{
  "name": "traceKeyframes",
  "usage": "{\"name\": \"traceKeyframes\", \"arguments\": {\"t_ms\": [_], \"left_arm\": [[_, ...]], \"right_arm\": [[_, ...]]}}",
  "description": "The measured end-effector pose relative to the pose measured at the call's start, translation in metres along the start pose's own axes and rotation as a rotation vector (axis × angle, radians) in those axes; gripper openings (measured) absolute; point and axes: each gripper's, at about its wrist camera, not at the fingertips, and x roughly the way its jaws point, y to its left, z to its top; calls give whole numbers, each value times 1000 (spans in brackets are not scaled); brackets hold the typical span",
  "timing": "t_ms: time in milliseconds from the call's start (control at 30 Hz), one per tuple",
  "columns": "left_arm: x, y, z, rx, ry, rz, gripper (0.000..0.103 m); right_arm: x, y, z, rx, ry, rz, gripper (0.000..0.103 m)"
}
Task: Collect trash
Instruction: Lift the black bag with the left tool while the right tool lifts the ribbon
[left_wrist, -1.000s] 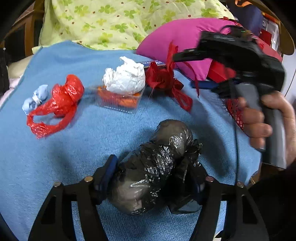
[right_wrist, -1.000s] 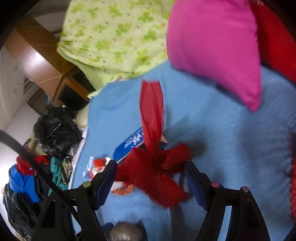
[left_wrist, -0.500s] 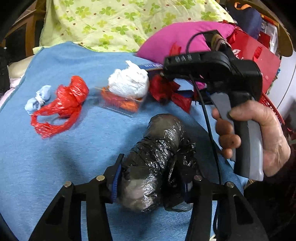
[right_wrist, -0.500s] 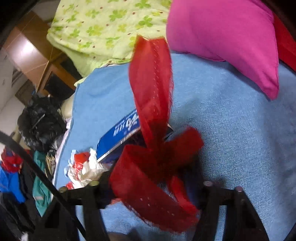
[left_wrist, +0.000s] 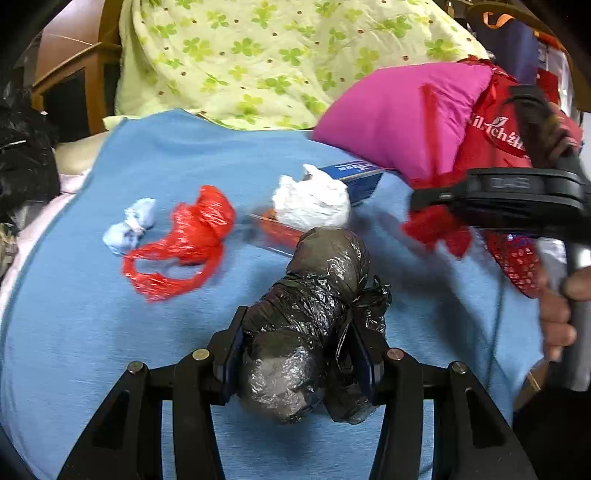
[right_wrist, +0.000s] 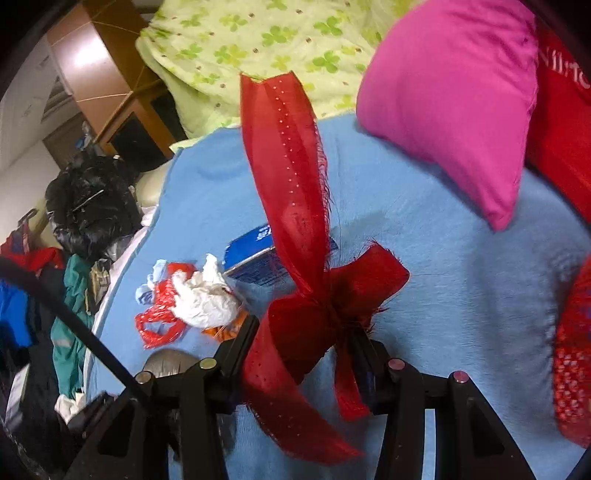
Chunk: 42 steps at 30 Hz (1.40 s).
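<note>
The left gripper (left_wrist: 297, 349) pinched a black bag (left_wrist: 306, 314), a wrapped bundle that reached away from the jaws toward the far side, over the blue cloth (left_wrist: 74, 332). The right gripper (right_wrist: 306, 347) had its jaws closing around a red ribbon (right_wrist: 314, 302); the bow's knot sat between the pads, one long tail stood up toward the far side and others hung down near the camera.

Just beyond the black bag lay a white wad (left_wrist: 312, 203) on an orange-lined clear tray (left_wrist: 277, 230), touching a blue box (left_wrist: 356, 179) on its far right. Left of the tray lay a red bag (left_wrist: 188, 236) with its handles spread near, and just left of that a pale blue wad (left_wrist: 129, 225).

Far right, a pink cushion (left_wrist: 399, 118) rested on the cloth beside a red sack (left_wrist: 495, 136). A green-patterned quilt (left_wrist: 266, 59) was heaped at the far edge. In the left view, a hand (left_wrist: 561, 306) gripped the right gripper's handle at the right edge.
</note>
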Motion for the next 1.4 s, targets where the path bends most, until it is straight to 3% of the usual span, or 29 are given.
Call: {"name": "traceKeyframes", "arguments": {"t_ms": [400, 767, 1400], "left_arm": [[-18, 1, 10, 23, -76, 139, 52], [-39, -11, 15, 38, -80, 224, 52], [-79, -74, 32, 124, -125, 277, 52]], "right_arm": [[-46, -4, -6, -26, -95, 20, 51], [-76, 0, -10, -47, -168, 39, 51], [-139, -10, -38, -54, -284, 75, 51]]}}
